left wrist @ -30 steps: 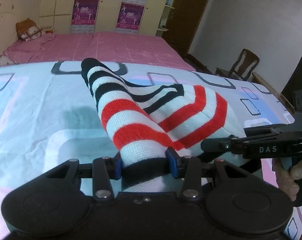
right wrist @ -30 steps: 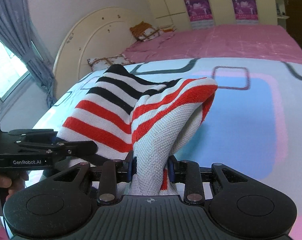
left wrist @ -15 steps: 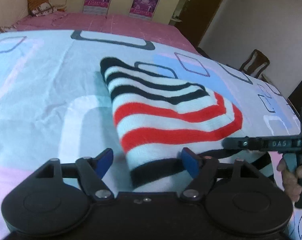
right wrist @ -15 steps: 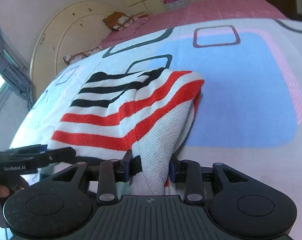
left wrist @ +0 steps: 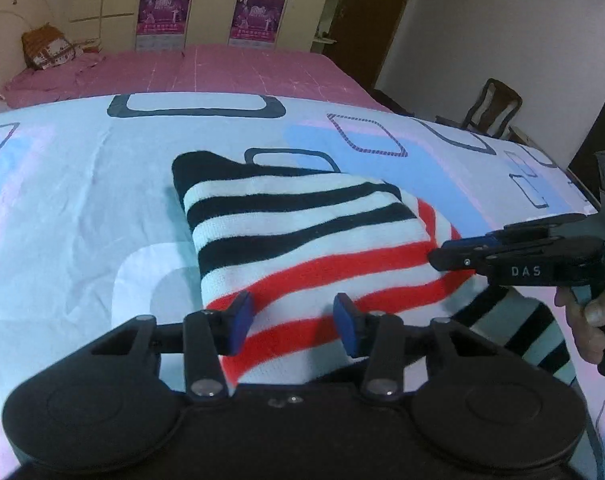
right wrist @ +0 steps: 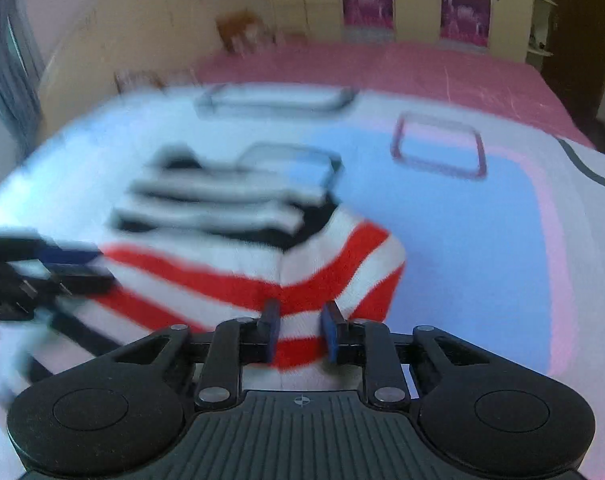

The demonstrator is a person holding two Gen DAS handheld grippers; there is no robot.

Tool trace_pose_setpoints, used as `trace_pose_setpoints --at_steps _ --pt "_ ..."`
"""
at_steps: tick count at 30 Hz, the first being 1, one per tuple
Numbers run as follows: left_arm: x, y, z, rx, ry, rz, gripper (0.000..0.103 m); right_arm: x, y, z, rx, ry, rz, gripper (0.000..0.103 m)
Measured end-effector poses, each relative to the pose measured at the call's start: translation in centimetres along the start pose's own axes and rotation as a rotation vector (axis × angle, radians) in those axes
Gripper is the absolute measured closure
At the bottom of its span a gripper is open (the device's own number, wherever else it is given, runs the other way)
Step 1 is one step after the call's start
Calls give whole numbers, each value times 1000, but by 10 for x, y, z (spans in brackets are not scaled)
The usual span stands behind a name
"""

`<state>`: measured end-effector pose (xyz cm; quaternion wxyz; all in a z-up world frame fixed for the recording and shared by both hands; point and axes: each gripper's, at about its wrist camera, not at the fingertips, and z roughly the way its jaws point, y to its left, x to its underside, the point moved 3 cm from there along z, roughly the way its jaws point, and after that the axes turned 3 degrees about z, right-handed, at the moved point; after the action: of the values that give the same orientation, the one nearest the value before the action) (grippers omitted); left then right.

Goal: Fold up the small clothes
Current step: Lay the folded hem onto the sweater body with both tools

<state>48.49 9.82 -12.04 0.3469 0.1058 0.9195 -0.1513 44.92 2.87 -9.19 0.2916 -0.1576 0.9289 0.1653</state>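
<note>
A knitted garment (left wrist: 302, 240) with black, white and red stripes lies folded flat on the patterned sheet (left wrist: 82, 208). My left gripper (left wrist: 293, 326) hovers over its near red-striped edge. Its jaws are closing, the blue pads stand apart, and the cloth lies flat beneath them, unpinched. My right gripper (left wrist: 436, 258) comes in from the right, with a hand (left wrist: 590, 320) on its handle. In the blurred right wrist view the right gripper (right wrist: 300, 330) sits over the garment (right wrist: 242, 276) near its right corner. Its jaws are closing too, with flat cloth showing between the pads. The left gripper (right wrist: 82, 268) is a blur at left.
The sheet covers the near bed; a pink bedspread (left wrist: 222, 68) lies beyond, with a cushion (left wrist: 46, 46) by the headboard. Wardrobes (left wrist: 206, 0) line the back wall. A wooden chair (left wrist: 494, 108) stands past the bed's right edge. A striped part of the garment (left wrist: 534, 332) sticks out at lower right.
Both grippers lowered the raised fold onto the bed and let go. The garment went from a lifted, bunched shape to lying flat. The left jaws spread wide, then narrowed.
</note>
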Motion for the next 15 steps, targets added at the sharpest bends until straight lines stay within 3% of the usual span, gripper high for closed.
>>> trace_pose_setpoints --at_steps 2,5,9,10,12,15 --pt "0 0 -2 -1 0 8 62 -2 5 -1 14 6 -27 81" --pt "0 -4 -23 2 -42 13 76 -1 6 -17 23 -28 -11 81" --pt "17 -25 -62 1 -89 66 76 15 24 -66 -9 -98 -104 81" --pt "21 -31 -66 9 -85 68 76 22 27 -74 -19 -96 -120 81" --pt "35 -44 -73 48 -56 79 66 36 32 -82 -23 -78 -151 81" --pt "56 -58 -65 6 -15 122 73 57 32 -73 4 -24 -194 83"
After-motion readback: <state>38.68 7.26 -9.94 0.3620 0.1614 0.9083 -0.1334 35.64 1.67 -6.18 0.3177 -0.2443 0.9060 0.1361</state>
